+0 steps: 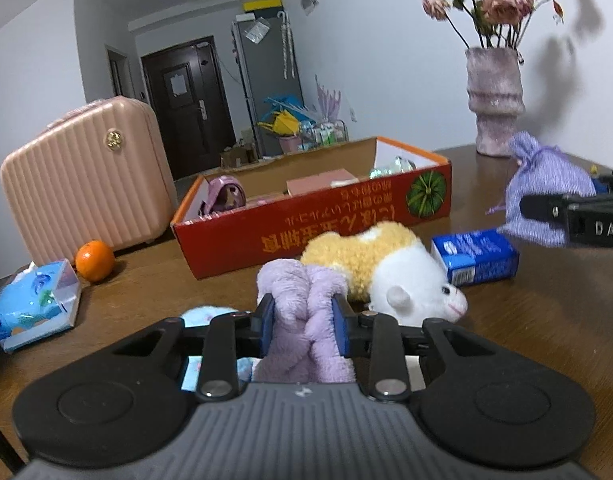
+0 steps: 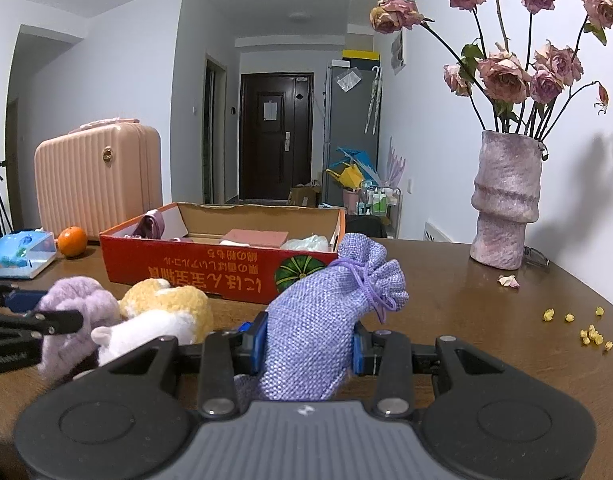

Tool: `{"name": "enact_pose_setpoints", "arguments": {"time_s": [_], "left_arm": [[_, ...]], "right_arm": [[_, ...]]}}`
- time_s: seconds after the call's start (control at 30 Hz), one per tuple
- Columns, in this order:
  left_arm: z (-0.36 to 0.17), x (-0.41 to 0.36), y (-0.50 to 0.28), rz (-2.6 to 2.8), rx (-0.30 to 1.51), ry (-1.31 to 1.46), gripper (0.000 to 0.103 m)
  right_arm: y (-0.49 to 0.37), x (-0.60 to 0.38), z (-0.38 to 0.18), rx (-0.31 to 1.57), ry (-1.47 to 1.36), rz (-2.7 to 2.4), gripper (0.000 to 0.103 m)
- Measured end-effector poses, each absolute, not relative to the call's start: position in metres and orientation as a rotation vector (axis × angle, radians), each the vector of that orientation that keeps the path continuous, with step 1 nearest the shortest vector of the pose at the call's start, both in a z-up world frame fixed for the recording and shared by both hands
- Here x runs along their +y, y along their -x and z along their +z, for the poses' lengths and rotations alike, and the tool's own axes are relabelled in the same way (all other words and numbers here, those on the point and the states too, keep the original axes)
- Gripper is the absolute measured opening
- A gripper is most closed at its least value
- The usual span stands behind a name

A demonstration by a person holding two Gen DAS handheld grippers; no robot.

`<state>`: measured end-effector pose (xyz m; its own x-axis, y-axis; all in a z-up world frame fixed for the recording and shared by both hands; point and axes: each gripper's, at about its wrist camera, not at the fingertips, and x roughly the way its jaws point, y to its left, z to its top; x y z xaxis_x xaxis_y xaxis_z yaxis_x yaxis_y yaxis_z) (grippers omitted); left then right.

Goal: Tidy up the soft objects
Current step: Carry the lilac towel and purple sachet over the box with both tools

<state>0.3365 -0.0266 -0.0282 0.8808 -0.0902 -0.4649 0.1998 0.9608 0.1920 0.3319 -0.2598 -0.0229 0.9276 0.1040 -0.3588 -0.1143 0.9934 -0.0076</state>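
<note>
My left gripper (image 1: 303, 305) is shut on a fluffy lilac braided cloth (image 1: 302, 280), squeezed between its blue pads just above the brown table (image 1: 526, 320). A yellow and white plush animal (image 1: 386, 272) lies right behind it. In the right wrist view my right gripper (image 2: 308, 334) is shut on a lavender drawstring pouch (image 2: 326, 292), held off the table in front of the red cardboard box (image 2: 210, 272). That pouch (image 1: 546, 176) also shows at the right edge of the left wrist view. A pale blue soft item (image 1: 204, 316) lies partly hidden under the left gripper.
The open red box (image 1: 306, 228) holds several items. A small blue carton (image 1: 476, 256) lies beside the plush. At the left are a tissue pack (image 1: 34, 300), an orange (image 1: 94, 260) and a pink suitcase (image 1: 86, 176). A vase of roses (image 2: 506, 200) stands at the right, with yellow crumbs (image 2: 586, 332) nearby.
</note>
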Motion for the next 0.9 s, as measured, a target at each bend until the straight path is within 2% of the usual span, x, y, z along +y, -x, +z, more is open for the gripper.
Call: {"name": "enact_pose_setpoints", "arguments": {"time_s": [0.9], "left_arm": [[0.019, -0.028, -0.316, -0.148, 0.342, -0.108, 0.030]], "right_arm": [[-0.317, -0.229, -0.005, 0.263, -0.035, 0.179, 0.038]]}}
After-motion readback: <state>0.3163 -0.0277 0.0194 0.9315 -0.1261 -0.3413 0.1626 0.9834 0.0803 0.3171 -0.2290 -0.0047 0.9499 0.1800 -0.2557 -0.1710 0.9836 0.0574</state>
